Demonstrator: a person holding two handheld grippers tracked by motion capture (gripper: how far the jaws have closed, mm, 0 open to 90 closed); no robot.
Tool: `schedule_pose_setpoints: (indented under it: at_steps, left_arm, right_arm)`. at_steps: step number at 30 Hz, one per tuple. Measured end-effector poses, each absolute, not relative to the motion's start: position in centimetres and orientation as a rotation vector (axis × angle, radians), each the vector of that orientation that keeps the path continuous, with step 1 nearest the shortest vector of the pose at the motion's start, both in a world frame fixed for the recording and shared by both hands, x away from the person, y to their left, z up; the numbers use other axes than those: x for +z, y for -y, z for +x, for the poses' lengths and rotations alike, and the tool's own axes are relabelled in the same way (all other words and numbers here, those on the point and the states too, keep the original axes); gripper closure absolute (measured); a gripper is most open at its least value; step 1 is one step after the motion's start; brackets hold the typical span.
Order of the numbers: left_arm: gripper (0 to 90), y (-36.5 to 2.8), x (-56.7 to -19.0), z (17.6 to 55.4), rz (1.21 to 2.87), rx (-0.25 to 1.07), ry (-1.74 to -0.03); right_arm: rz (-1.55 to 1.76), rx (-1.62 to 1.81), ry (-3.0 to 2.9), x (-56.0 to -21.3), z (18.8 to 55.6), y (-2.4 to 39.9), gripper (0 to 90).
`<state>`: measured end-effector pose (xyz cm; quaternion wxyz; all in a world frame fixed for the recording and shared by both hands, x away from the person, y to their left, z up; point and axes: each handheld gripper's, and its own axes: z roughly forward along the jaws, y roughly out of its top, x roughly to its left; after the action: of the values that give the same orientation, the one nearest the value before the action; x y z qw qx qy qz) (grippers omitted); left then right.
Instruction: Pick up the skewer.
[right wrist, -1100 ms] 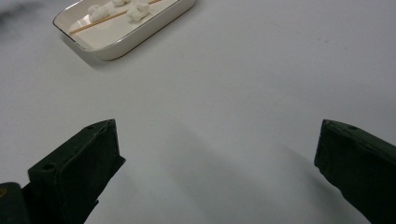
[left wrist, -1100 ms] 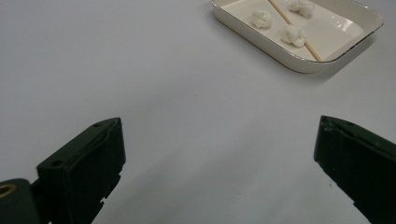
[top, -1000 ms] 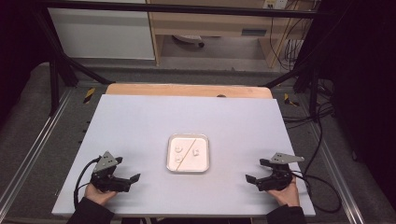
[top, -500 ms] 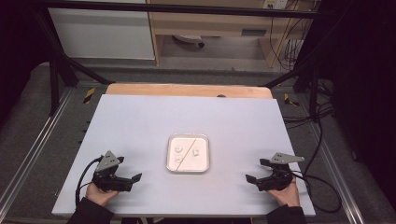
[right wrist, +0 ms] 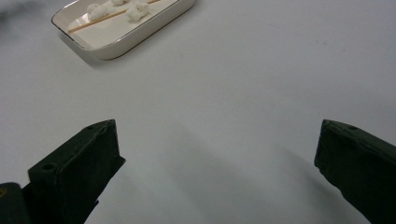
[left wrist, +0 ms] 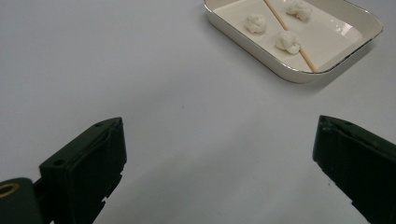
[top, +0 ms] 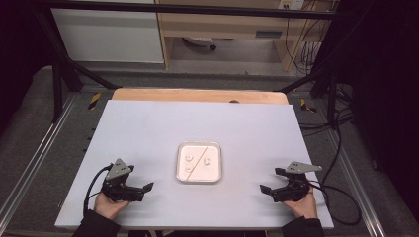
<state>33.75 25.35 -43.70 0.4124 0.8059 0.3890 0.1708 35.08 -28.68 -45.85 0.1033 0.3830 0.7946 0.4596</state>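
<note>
Tray (top: 199, 162) between and ahead of both grippers, left (top: 141, 189) and right (top: 268, 191) spread wide and empty, holding three cotton balls (left wrist: 287, 41) and a thin stick (left wrist: 289, 34): likely light, soft, squashable, best pinched gently mid-tuft; stick stiff but snappable.

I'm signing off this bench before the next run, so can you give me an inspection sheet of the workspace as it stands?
Surface: pale grey tabletop, bare apart from the tray; wooden strip along its far edge.
Job's things: shallow white rectangular tray holds three small white fluffy balls and a thin wooden stick lying diagonally.
Clutter: nothing seen.
Grippers: left gripper and right gripper rest near the front edge, either side of the tray, jaws wide apart, holding nothing.
Cables: black cable trails from each gripper; more hang at far right.
Surroundings: dark frame, white cabinet, wooden shelf behind.
</note>
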Motion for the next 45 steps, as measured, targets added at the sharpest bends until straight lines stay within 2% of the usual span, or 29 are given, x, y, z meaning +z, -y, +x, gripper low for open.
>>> schedule_pose_setpoints:
  at_steps: [23, 45]
  left_arm:
    - [3.3, -22.4, -41.8, 34.7, 2.055, 0.428, -0.973]
    - [3.9, -14.9, -40.8, 37.1, 2.151, 0.400, -0.915]
  right_arm:
    - [1.128, 1.340, -2.357, -45.9, 35.1, 28.6, 0.7]
    - [1.129, 1.329, -2.364, -45.9, 35.1, 28.5, 0.7]
